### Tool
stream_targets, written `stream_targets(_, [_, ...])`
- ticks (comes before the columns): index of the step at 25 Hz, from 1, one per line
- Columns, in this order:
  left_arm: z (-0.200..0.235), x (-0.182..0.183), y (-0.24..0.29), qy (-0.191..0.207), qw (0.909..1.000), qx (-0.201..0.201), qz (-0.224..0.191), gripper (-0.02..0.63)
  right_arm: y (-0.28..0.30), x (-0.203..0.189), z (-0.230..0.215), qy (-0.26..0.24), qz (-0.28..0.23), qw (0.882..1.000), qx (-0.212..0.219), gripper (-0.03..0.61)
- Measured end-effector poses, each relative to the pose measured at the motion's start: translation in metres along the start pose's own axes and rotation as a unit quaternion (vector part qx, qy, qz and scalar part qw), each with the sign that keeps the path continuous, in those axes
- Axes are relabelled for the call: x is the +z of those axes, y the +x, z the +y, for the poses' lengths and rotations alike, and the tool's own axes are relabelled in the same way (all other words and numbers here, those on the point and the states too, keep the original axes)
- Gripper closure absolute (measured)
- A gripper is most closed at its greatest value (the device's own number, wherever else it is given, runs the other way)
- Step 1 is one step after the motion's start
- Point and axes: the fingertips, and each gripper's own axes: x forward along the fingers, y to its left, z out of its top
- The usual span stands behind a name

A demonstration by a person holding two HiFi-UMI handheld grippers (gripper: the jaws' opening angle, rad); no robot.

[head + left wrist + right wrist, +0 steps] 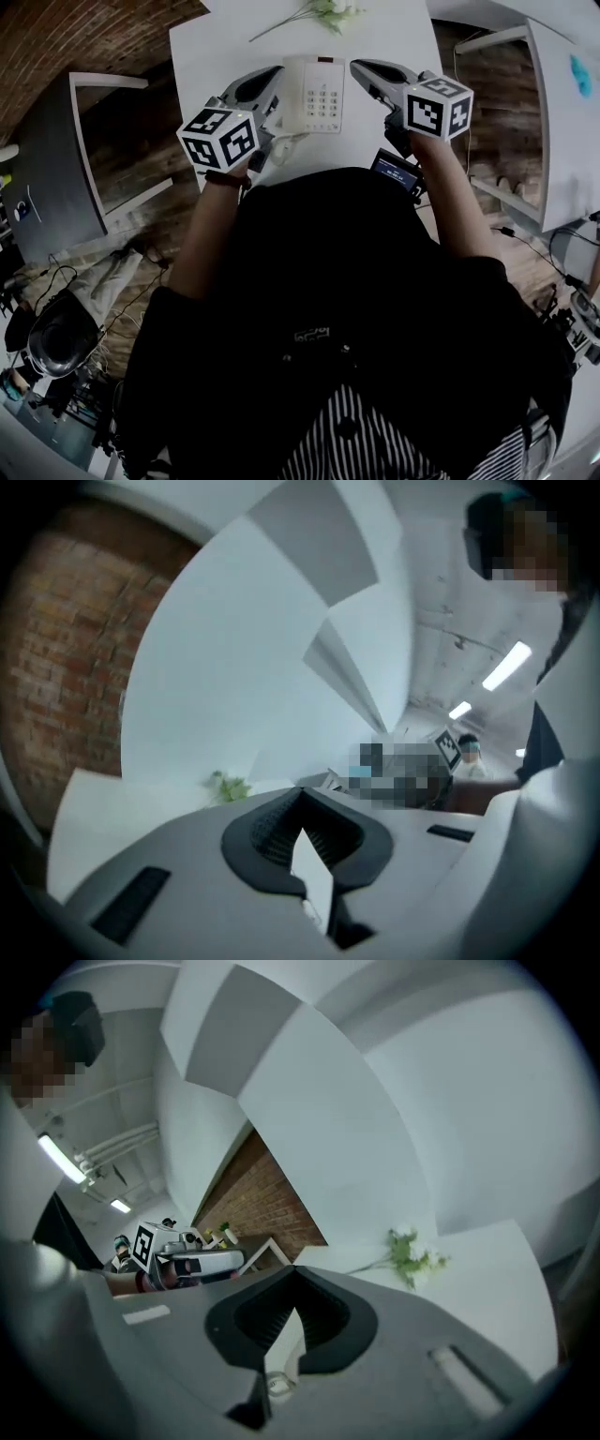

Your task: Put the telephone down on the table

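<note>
Telephone (322, 94): a white desk set with its keypad facing up, positioned over the near part of the white table (216, 56), between the two grippers. A sprig of artificial flowers (323, 9) lies well apart from it at the far edge.

Task status: the set sits level and squarely over the tabletop, but no view shows its underside. Whether it already rests on the surface or is held just above it cannot be told. In either case the placement is judged incomplete, because both grippers are on the set. Remaining steps, as judged: lower it to full contact if required, release both sides, and withdraw.

Left gripper (278, 82): jaws closed. The left gripper view shows a thin white edge of the telephone pinched between the ribbed black pads (272, 832).

Right gripper (364, 70): jaws closed. The right gripper view shows the same arrangement, with a white edge of the set clamped between its pads (319, 1316).
</note>
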Motion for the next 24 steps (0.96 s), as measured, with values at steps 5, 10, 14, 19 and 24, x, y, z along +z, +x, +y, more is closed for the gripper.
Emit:
stream_targets(5, [-0.034, 0.044, -0.015, 0.096, 0.994, 0.015, -0.049, 0.606, -0.013, 0.041, 0.037, -0.058, -0.058, 0.997, -0.002, 0.577])
stream_targets(10, [-0.035, 0.05, -0.03, 0.118, 0.9912, 0.026, -0.055, 0.606, -0.014, 0.044, 0.055, -0.063, -0.065, 0.996, 0.007, 0.577])
stream_targets(14, [-0.048, 0.043, -0.024, 0.124, 0.9905, 0.03, -0.053, 0.606, -0.028, 0.035, 0.05, -0.062, -0.064, 0.996, 0.01, 0.577])
stream_targets(19, [-0.058, 0.042, -0.023, 0.132, 0.9889, 0.034, -0.058, 0.606, -0.036, 0.032, 0.052, -0.07, -0.063, 0.995, 0.014, 0.577])
stream_targets(24, [-0.063, 0.038, -0.023, 0.128, 0.9894, 0.034, -0.06, 0.606, -0.038, 0.025, 0.053, -0.071, -0.058, 0.996, 0.017, 0.577])
